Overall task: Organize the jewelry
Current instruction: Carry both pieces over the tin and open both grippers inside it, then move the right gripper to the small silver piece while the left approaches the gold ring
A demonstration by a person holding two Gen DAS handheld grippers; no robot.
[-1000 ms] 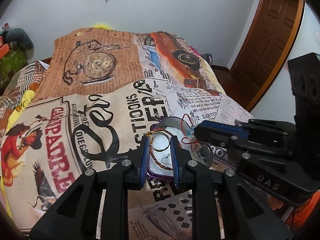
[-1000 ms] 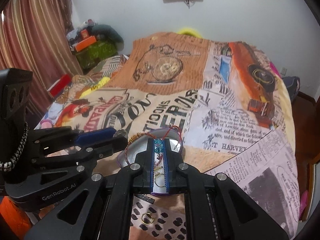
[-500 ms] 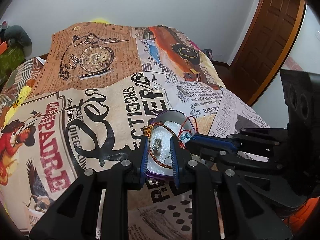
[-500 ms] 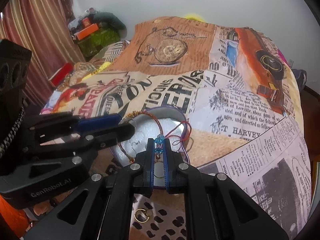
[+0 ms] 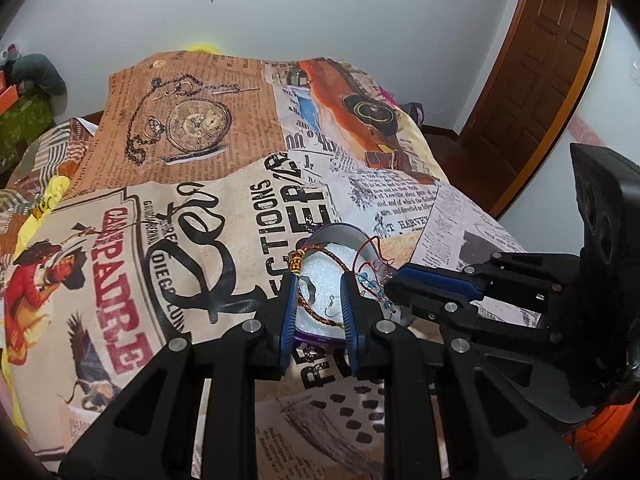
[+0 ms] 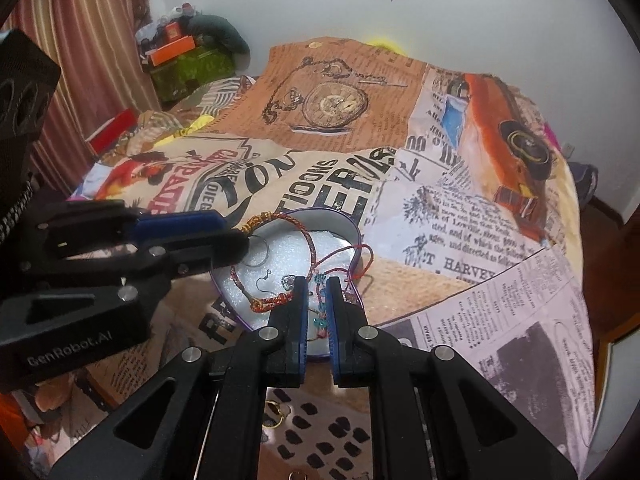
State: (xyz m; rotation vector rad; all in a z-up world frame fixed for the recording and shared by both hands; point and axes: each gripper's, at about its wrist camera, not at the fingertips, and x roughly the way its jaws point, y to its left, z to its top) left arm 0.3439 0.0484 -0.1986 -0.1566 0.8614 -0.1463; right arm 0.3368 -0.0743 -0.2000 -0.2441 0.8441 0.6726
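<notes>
A heart-shaped purple tin (image 6: 348,232) with white foam inside lies on the printed bedspread; it also shows in the left wrist view (image 5: 340,236). In it lie a braided brown-orange bracelet (image 6: 310,246), a silver ring (image 6: 256,254), earrings and a red cord bracelet (image 6: 360,256). My right gripper (image 6: 317,284) is slightly open over the tin's near edge, with a blue-beaded strand (image 6: 320,322) between its fingers. My left gripper (image 5: 318,284) is open over the tin's left side, around the braided bracelet (image 5: 316,312), holding nothing.
A gold ring (image 6: 274,408) lies on the bedspread close in front of the tin. A brown door (image 5: 536,64) stands at the right, striped curtains (image 6: 80,40) and piled boxes (image 6: 180,60) at the left. The bed's edge falls away to the right.
The right gripper's fingers have parted a little, and the beaded strand now hangs loose between them over the tin. Both grippers have drawn slightly back and up.
</notes>
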